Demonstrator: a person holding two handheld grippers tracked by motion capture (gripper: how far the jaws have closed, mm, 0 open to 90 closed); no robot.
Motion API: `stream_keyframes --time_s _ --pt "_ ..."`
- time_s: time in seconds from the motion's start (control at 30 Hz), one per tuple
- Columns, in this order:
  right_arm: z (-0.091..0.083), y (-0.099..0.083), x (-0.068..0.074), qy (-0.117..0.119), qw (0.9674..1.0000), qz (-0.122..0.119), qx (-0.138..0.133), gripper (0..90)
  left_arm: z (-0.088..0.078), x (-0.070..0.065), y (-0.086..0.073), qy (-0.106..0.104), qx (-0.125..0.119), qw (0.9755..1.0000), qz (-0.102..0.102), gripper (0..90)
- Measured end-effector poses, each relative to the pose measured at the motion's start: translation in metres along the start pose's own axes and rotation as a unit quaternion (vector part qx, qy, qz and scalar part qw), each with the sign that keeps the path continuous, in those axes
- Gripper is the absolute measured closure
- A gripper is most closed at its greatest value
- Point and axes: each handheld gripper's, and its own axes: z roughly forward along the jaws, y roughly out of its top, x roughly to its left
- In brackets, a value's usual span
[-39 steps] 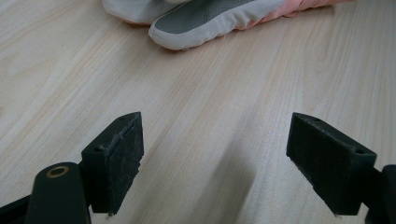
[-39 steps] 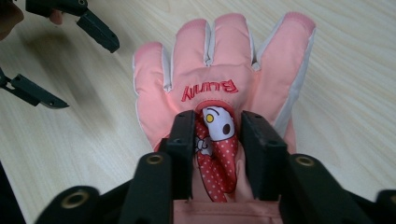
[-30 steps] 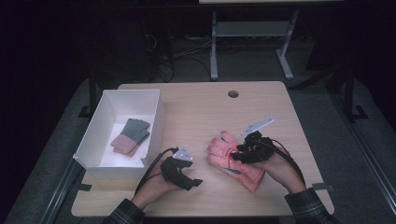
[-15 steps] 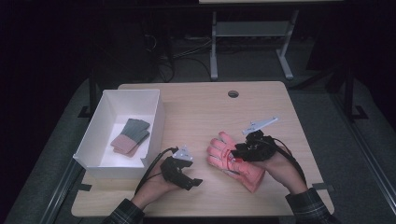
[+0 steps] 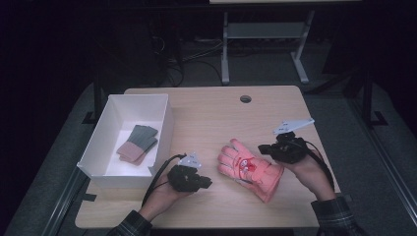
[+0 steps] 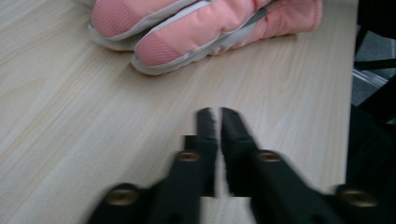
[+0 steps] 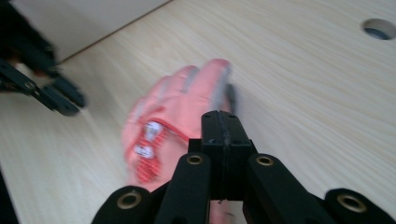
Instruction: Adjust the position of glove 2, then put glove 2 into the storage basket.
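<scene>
- Your left gripper [image 5: 204, 183] sits near the table's [image 5: 206, 118] near edge, left of the glove [image 5: 251, 169], pointing right toward it. Not touching it; a strip of bare wood lies between.
- Left jaws: have just been closing, now clenched w/ nothing between them. In the left gripper view [image 6: 215, 116] the two black tips stand together over bare wood, only a thin slit left.
- Same view: glove's pink fingertips [image 6: 187, 32] lie just beyond the tips, on the wood, apart from them.
- Your right gripper [image 5: 263, 148] is at the glove's right side, above its cuff end, pointing left.
- Right jaws: have also just been closing, now clenched. In the right gripper view [image 7: 223, 116] they're pressed flat together, nothing caught between them; the glove [image 7: 177, 121] lies below and beyond, blurred.
- Can't tell whether the right tips touch the glove fabric.
- Glove: pink, red patch on the back, lying flat on the table right of centre, near side. Fingers point far-left, cuff points near-right.
- White box [image 5: 101, 147] stands at the table's left, well apart from the glove. Inside it lies a folded cloth [image 5: 137, 143], grey and pink.
- Round hole [image 5: 245, 99] in the table at the far edge, centre-right.
</scene>
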Motion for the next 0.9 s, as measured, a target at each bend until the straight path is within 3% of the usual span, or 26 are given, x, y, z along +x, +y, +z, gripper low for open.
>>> stream_keyframes --time_s 0.2,0.4,0.57,0.7,0.9 --pt "-0.009 -0.024 -0.030 -0.015 0.9997 0.019 -0.006 90.0 0.002 -0.004 0.003 -0.011 0.006 0.9999 0.008 89.5" --pt "-0.008 -0.051 -0.046 -0.018 0.9991 0.037 0.011 90.0 0.012 -0.014 0.010 -0.021 0.006 0.9997 0.012 89.6" --pt "-0.003 -0.070 -0.053 -0.012 0.9992 0.037 0.008 90.0 0.023 -0.019 0.019 -0.031 0.001 0.9995 0.008 89.5" --pt "0.004 -0.079 -0.054 0.011 0.9996 0.026 0.006 90.0 0.035 -0.022 0.029 -0.033 0.003 0.9994 0.011 89.6" --pt "0.018 -0.083 -0.049 0.030 0.9984 0.025 0.040 90.0 0.055 -0.022 0.043 -0.031 0.015 0.9993 0.015 89.6"
